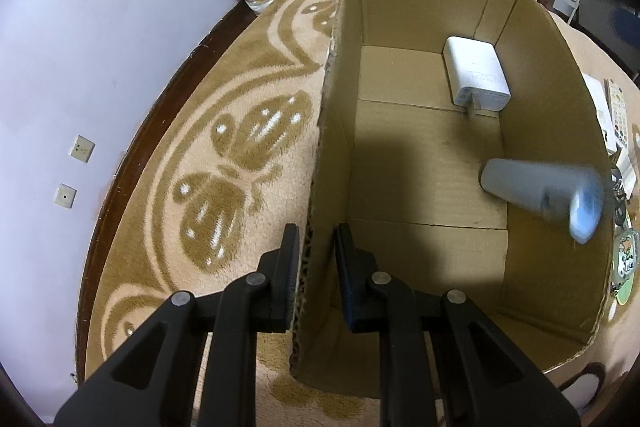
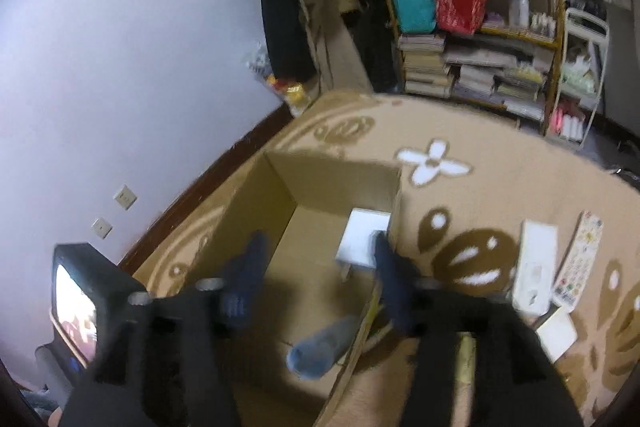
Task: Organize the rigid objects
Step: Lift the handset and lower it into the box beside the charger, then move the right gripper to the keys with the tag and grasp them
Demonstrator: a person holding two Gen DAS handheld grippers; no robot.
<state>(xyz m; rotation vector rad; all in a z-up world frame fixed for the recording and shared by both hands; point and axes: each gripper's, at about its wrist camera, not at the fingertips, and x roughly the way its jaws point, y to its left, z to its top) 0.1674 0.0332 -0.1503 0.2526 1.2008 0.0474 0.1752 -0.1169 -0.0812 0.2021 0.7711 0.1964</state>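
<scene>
Left wrist view shows the left gripper (image 1: 316, 259) straddling the near-left wall of the cardboard box (image 1: 556, 67), its fingers narrowly apart on either side without clearly clamping it. Inside lie a white charger (image 1: 476, 77) near the far corner and a blurred grey-blue handheld device (image 1: 540, 189) against the right wall. The right gripper (image 2: 316, 267) hovers spread wide and empty above the box, which stands on a patterned beige rug (image 2: 500, 155).
</scene>
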